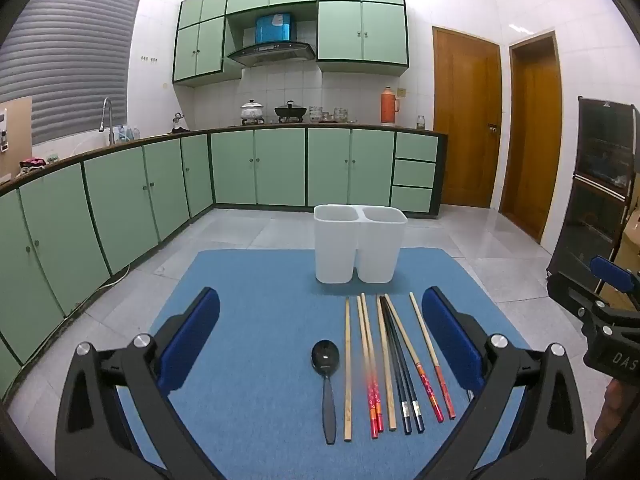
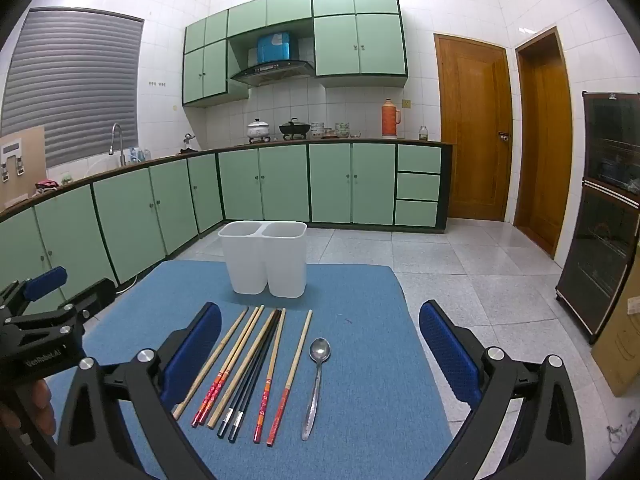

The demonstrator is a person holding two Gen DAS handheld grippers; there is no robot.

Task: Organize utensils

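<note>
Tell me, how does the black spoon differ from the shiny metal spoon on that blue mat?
The black spoon is dark and matte with a thick, broad handle; the metal spoon is silvery and reflective with a slim handle. The black spoon lies at the left end of the row of chopsticks, the metal spoon at the right end. Both lie flat on the blue mat, bowls pointing toward the white holder, untouched.

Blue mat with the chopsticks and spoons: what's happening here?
A person holds a gripper in each hand; the left gripper and right gripper hover open over the blue mat, holding nothing. Chopsticks lie in a row between a black spoon and a metal spoon. The white two-compartment holder looks empty. Nothing sorted yet.
</note>
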